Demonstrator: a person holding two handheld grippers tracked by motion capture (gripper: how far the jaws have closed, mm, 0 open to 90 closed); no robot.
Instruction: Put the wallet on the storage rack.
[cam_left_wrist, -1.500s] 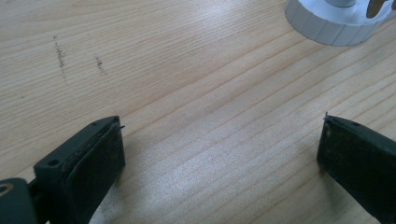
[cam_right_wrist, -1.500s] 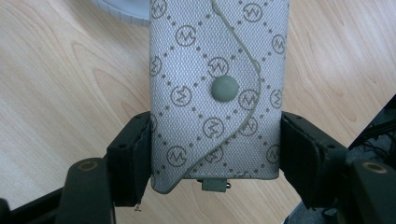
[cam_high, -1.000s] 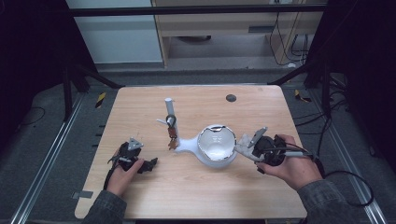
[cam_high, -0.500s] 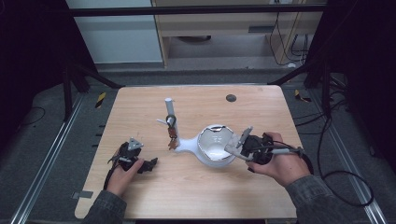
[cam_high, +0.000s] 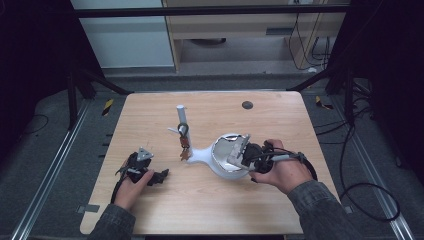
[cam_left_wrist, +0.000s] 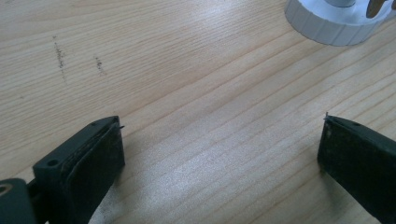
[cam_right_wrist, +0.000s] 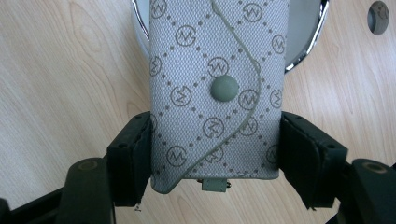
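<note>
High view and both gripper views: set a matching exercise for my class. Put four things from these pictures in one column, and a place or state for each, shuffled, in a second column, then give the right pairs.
Things:
1. grey patterned pouch
2. left gripper
3. white bowl
4. white post

Places or states:
A. stands upright near the table's middle
B. jaws wide apart over bare wood
C. clamped between the right gripper's jaws
D. lies under the pouch, its spout pointing at the post

Pairs: 1-C, 2-B, 3-D, 4-A
</note>
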